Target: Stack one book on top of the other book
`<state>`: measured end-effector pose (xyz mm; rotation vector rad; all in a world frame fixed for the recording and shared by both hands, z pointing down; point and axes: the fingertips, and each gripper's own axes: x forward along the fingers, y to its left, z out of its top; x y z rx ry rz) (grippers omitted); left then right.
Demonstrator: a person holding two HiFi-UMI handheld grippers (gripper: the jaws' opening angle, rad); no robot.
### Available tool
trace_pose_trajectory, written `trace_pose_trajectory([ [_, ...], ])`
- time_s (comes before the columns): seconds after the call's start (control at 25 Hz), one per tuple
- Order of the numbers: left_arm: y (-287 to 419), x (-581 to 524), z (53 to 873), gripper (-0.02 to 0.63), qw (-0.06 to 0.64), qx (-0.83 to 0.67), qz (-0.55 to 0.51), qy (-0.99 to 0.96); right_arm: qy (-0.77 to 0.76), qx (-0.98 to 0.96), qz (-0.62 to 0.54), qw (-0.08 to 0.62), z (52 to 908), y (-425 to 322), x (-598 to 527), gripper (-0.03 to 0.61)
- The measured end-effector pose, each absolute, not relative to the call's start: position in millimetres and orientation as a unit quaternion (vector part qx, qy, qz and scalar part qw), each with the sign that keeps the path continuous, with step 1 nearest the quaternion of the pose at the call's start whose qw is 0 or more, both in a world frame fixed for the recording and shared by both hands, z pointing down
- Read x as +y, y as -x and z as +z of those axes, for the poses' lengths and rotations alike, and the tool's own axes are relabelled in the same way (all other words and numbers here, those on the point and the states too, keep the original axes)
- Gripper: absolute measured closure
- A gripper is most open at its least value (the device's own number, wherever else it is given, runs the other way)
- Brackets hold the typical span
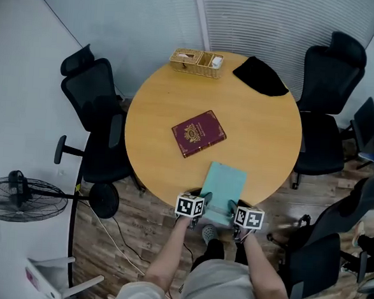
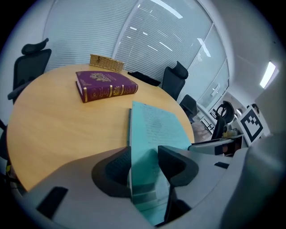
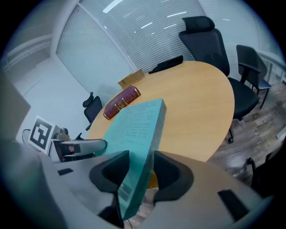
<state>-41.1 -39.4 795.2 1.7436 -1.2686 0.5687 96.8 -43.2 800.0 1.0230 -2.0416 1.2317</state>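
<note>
Lower centre, our left hand-held gripper (image 1: 204, 201) straddles the teal rectangular book (image 1: 224, 183) at its overhanging end, jaws wide; the right hand-held gripper (image 1: 235, 211) clamps it. Lifted unevenly, we judge it may twist free before reaching the maroon gold-stamped book (image 1: 199, 134), mid-frame.

A closed maroon hardback book (image 1: 199, 133) with a gilt crest on its cover lies flat and askew near the middle of the round wooden table (image 1: 265, 125). Well apart from it is a thick teal book (image 1: 223, 185) at the near rim, its near end jutting past the edge.
</note>
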Motion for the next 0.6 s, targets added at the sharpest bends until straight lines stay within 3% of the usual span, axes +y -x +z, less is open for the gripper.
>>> trace_pose_trajectory([
  [0.12, 41, -42, 794, 0.408, 0.436, -0.515, 0.225, -0.702, -0.397, -0.753, 0.450, 0.269, 797, -94, -43, 0.425],
  [0.6, 75, -50, 742, 0.408, 0.387, -0.523, 0.203, -0.732, -0.402, -0.790, 0.403, 0.230, 745, -58, -47, 0.426],
])
